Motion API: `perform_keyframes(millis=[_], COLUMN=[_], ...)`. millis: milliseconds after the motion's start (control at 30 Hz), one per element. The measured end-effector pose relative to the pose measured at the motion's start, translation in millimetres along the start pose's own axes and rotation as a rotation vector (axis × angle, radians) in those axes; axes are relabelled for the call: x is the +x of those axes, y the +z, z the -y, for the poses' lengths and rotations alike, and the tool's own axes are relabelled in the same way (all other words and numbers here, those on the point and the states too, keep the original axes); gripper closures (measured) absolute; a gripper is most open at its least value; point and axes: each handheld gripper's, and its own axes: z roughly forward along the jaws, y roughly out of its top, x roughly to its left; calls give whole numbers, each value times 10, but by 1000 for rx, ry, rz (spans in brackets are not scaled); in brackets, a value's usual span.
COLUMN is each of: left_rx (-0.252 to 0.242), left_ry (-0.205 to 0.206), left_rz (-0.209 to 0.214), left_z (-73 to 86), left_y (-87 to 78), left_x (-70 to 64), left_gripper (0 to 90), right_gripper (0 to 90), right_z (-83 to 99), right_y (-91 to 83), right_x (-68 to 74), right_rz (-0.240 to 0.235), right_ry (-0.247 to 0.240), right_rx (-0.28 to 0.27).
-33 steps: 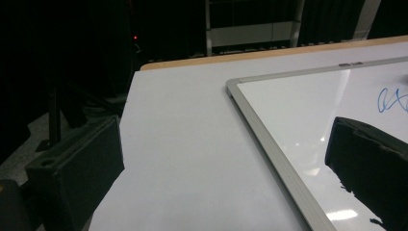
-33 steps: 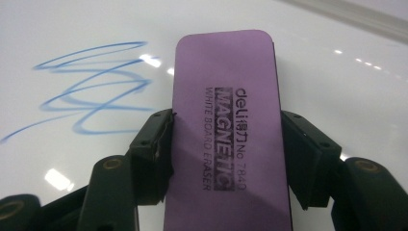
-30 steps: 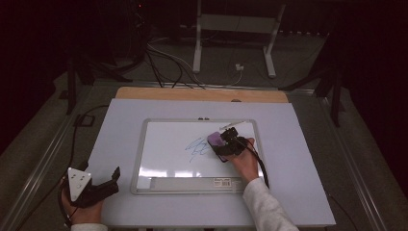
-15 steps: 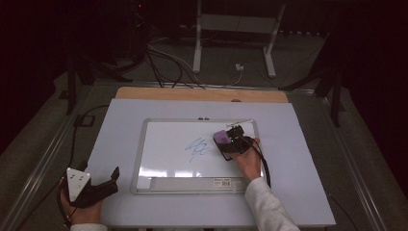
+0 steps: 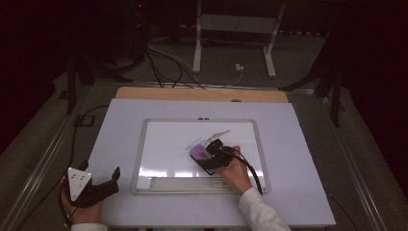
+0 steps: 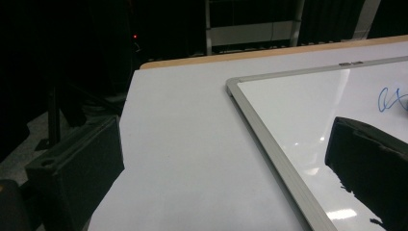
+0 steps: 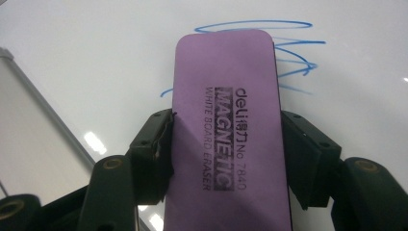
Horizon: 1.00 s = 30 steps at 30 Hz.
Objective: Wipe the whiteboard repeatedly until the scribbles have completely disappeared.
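The right hand-held gripper [image 5: 210,156] pinches a purple eraser [image 7: 231,125] by its long sides, flat on the whiteboard [image 5: 163,149] at the centre of the high view, over blue scribbles [image 7: 288,53]. Bare white board lies to the left of the eraser, up to the silver frame. The left hand-held gripper [image 5: 103,185] rests at the lower left of the high view, jaws spread, off the board near the table [image 5: 298,144] edge, well apart from the eraser.
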Motion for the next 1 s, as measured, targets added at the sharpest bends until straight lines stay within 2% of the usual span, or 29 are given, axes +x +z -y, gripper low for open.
perform_keyframes(millis=[33,133,200,267,333,433,500,533,600,667,733,767,867,933,1000], left_rx=[-3,-3,0,2,4,2,1,2,-2,1,1,3,1,-3,-4], left_ry=[-4,-6,0,0,0,0,0,-1,-7,-5,-5,-4,-4,-5,-8], left_rz=[-1,-2,0,0,2,0,-2,-3,-3,0,0,1,0,-1,-1], left_z=[1,1,1,2,2,0,1,2,3,3,4,4,1,-1,0], left_y=[0,-3,0,9,13,7,2,0,0,3,9,12,8,-1,-3], left_x=[0,3,3,-4,-7,-3,2,5,6,9,6,6,3,3,8], left_gripper=[6,6,6,6,6,6,6,6,6,6,6,6,6,6,6], right_gripper=[413,413,413,414,413,413,414,414,414,414,414,413,414,414,414], right_z=[-4,-22,-33,-37,-33,-39,-58,-80,-100,-104,-99,-85,-92,-105,-117], right_y=[1,0,5,3,21,39,38,32,29,33,31,41,39,47,45], right_x=[-12,-71,-99,-59,7,110,135,118,80,64,94,162,219,191,134], right_rz=[-7,60,64,72,1,-49,-34,33,91,83,73,-8,7,12,60], right_ry=[4,24,40,13,-29,-97,-103,-94,-73,-58,-75,-105,-133,-112,-83], right_rx=[2,-9,-8,-5,1,10,19,20,21,21,23,32,38,39,33])
